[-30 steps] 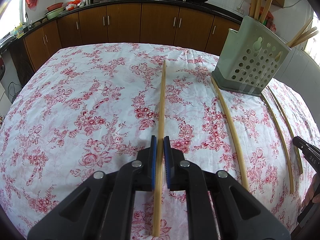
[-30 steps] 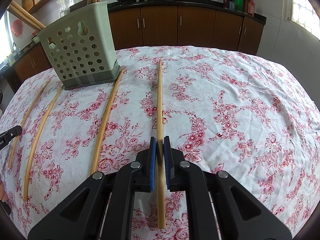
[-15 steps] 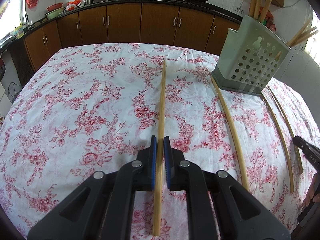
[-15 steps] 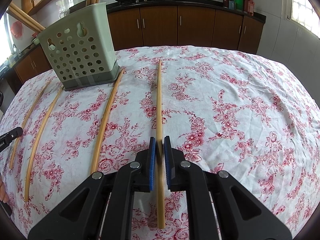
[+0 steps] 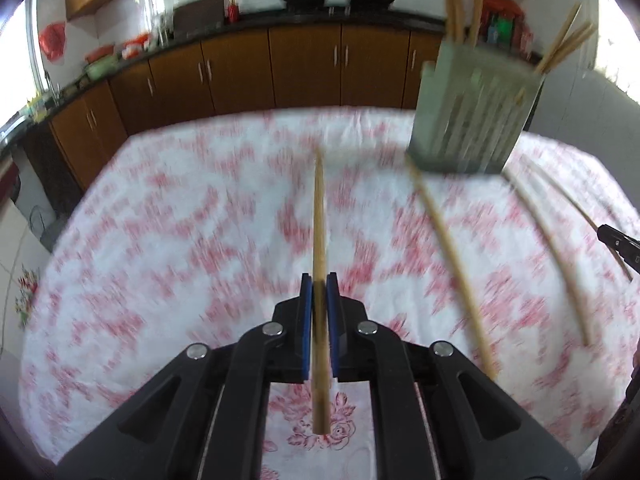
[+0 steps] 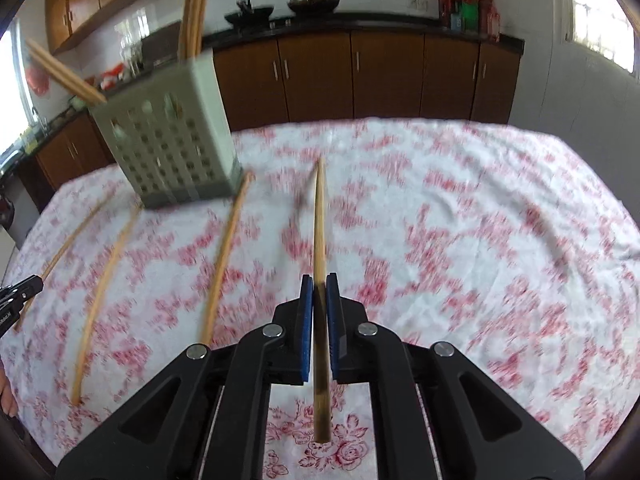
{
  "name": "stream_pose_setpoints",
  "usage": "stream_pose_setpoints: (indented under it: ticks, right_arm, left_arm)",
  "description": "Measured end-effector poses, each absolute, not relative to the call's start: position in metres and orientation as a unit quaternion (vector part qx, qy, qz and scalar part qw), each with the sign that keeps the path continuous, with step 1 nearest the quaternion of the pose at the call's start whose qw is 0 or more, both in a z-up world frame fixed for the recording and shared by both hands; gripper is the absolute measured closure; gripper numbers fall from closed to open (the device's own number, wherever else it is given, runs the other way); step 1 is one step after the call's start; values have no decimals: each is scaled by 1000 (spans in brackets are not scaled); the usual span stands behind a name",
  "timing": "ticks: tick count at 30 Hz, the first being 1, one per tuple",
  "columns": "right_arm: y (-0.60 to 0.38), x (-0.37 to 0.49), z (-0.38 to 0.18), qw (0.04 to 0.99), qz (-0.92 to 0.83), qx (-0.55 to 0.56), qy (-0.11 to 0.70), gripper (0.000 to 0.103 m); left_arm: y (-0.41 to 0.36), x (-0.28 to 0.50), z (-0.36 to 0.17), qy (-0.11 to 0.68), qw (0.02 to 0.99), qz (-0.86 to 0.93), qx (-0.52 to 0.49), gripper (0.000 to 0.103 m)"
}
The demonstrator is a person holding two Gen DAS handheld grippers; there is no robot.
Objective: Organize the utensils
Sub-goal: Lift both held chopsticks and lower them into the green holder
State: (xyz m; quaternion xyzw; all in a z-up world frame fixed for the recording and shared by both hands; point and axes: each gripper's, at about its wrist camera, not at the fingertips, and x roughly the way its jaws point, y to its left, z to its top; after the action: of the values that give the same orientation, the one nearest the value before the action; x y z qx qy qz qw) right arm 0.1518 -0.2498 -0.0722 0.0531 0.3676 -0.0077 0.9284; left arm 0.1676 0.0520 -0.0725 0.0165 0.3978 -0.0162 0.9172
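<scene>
My left gripper (image 5: pixel 319 280) is shut on a long bamboo chopstick (image 5: pixel 319 216) that points away from me, lifted off the flowered tablecloth (image 5: pixel 168 240). My right gripper (image 6: pixel 319 280) is shut on another bamboo chopstick (image 6: pixel 319 216), also raised. A grey-green perforated utensil holder (image 5: pixel 472 112) with several chopsticks standing in it sits at the far right in the left wrist view. The same holder (image 6: pixel 168 148) shows at the far left in the right wrist view. Three more chopsticks lie on the cloth, the nearest (image 6: pixel 226 256) beside the holder. Both views are motion-blurred.
Brown kitchen cabinets (image 5: pixel 304 68) and a dark counter with pans stand behind the table. The tip of the other gripper (image 5: pixel 620 240) shows at the right edge in the left wrist view. In the right wrist view the other gripper's tip (image 6: pixel 20 292) sits at the left edge.
Both grippers have risen with their chopsticks, which now hang clear of the cloth. The table looks farther below and the views have blurred.
</scene>
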Motion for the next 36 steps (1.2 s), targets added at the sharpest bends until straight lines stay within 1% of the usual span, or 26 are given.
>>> stream_pose_setpoints:
  ticks: [6,17,25,31,36]
  right_arm:
    - [-251,139,-11,956,-1,57,288,95]
    - [-252,136,54,975,24,75,210,95]
    - [-234,133,125,988,73,96,100,95]
    - [-218,147,147,991,83,95,38,95]
    - [-213,165,145,992,74,105,-7,95]
  left_arm:
    - [52,159,0,311,950,-26,10,95]
    - [38,160,71,257,964,-64,-12,95]
    - [3,151,121,204,971,-122,-15,95]
    - [-25,159,156,152,979,-137,-9,95]
    - [-44,187,167,125,985,-121,-2,95]
